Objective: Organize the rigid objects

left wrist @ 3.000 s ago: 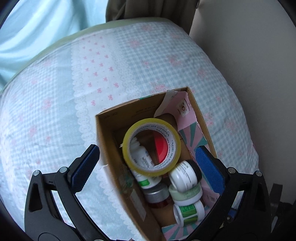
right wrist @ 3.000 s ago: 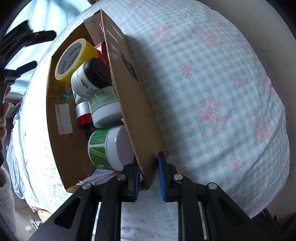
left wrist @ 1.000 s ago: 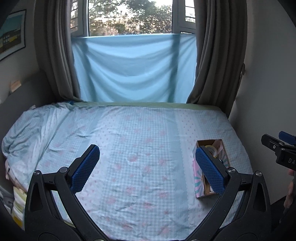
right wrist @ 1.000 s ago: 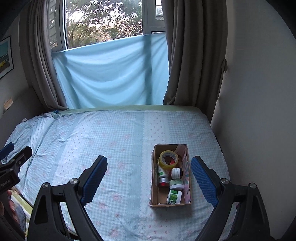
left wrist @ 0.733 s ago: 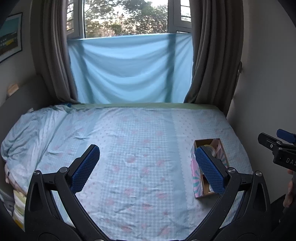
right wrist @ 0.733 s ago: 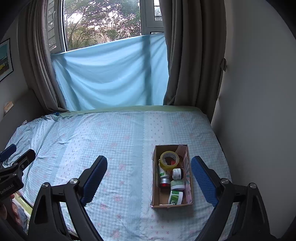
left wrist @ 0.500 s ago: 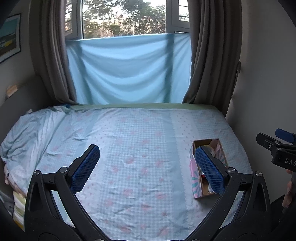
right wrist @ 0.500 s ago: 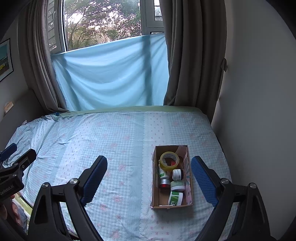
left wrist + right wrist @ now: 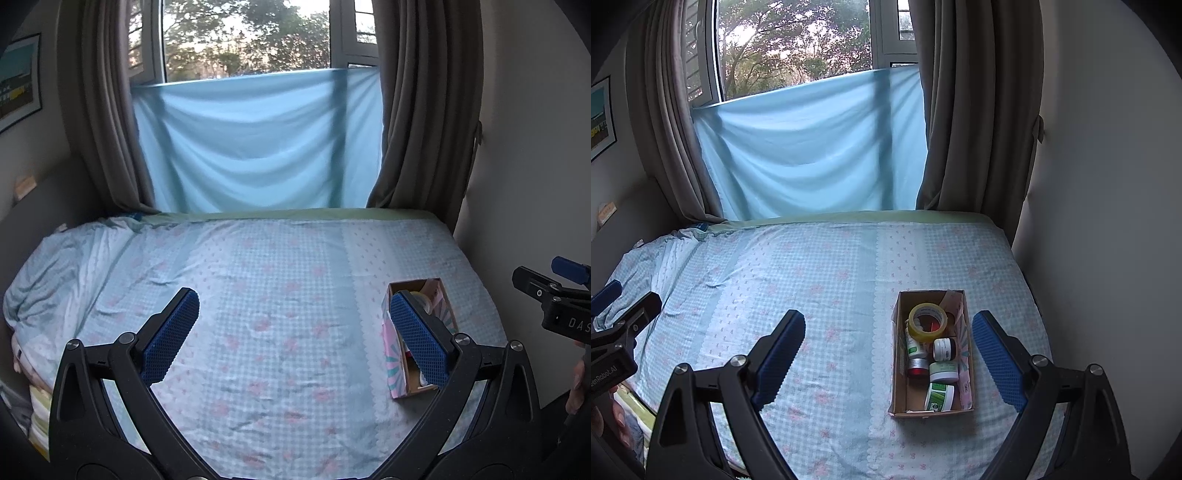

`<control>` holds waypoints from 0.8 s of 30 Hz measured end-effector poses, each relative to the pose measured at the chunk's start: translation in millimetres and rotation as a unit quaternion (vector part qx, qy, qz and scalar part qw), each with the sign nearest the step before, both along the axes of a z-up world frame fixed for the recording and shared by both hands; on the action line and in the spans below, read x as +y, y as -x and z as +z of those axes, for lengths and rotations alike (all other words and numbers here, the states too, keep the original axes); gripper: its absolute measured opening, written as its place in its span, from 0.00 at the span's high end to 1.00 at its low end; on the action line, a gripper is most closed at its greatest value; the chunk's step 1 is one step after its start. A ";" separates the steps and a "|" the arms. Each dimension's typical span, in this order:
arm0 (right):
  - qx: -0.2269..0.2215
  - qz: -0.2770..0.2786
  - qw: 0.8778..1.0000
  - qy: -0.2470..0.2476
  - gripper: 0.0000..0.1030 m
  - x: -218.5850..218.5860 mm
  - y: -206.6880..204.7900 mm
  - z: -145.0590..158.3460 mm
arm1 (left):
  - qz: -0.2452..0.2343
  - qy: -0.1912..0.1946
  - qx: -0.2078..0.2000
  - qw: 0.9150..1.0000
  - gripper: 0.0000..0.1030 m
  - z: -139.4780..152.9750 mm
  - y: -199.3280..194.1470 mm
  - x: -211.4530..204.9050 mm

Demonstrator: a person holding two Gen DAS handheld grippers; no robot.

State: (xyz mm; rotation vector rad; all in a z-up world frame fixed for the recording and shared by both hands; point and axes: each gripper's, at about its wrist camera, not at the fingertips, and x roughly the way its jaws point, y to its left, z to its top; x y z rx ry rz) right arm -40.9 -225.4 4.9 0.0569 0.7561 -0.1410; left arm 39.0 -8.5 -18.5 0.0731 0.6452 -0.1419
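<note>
A cardboard box (image 9: 899, 373) sits on the bed (image 9: 812, 280) near its right side. It holds a yellow tape roll (image 9: 927, 320), a white jar with a black lid (image 9: 943, 349), green and white jars (image 9: 940, 397) and a tube. The box also shows in the left wrist view (image 9: 393, 362), partly behind a finger. My left gripper (image 9: 291, 336) is open and empty, held well back above the bed. My right gripper (image 9: 888, 358) is open and empty, also held back from the box.
The bed has a blue checked sheet with pink flowers. A window with grey curtains (image 9: 975, 110) and a blue cloth (image 9: 812, 147) stands behind it. A white wall (image 9: 1108, 184) runs along the right. Rumpled bedding (image 9: 44, 273) lies at the left.
Three seconds ago the right gripper was shut on the box wall and the left hovered over the box. Both have let go and pulled far back. In the last second almost nothing moves.
</note>
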 end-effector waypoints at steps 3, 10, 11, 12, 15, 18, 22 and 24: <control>0.000 0.000 1.000 -0.001 0.12 0.3 -0.2 -0.2 | 0.001 0.000 0.000 1.000 0.00 0.2 -0.7 0.0; 0.002 0.001 1.000 0.000 0.12 -0.5 -0.9 -0.6 | 0.003 0.002 0.000 1.000 0.00 1.0 -1.9 1.7; 0.001 0.000 1.000 -0.001 0.12 -0.4 -0.8 -0.7 | 0.003 0.003 0.001 1.000 0.00 1.1 -2.2 1.9; 0.001 0.001 1.000 -0.001 0.12 -0.4 -0.8 -0.6 | 0.002 0.003 0.001 1.000 0.00 1.0 -2.4 2.1; 0.002 0.001 1.000 0.000 0.12 -0.5 -0.8 -0.6 | 0.002 0.004 0.001 1.000 0.00 1.3 -2.8 2.8; 0.002 0.001 1.000 -0.001 0.12 -0.3 -1.1 -0.5 | 0.005 0.003 -0.003 1.000 0.00 1.5 -2.7 3.0; 0.002 0.001 1.000 -0.001 0.12 0.0 -1.2 -0.8 | 0.010 0.003 -0.006 1.000 0.00 1.4 -3.0 4.4; 0.002 0.001 1.000 -0.001 0.12 -0.2 -1.1 -0.6 | 0.010 0.001 -0.007 1.000 0.00 1.3 -3.2 4.4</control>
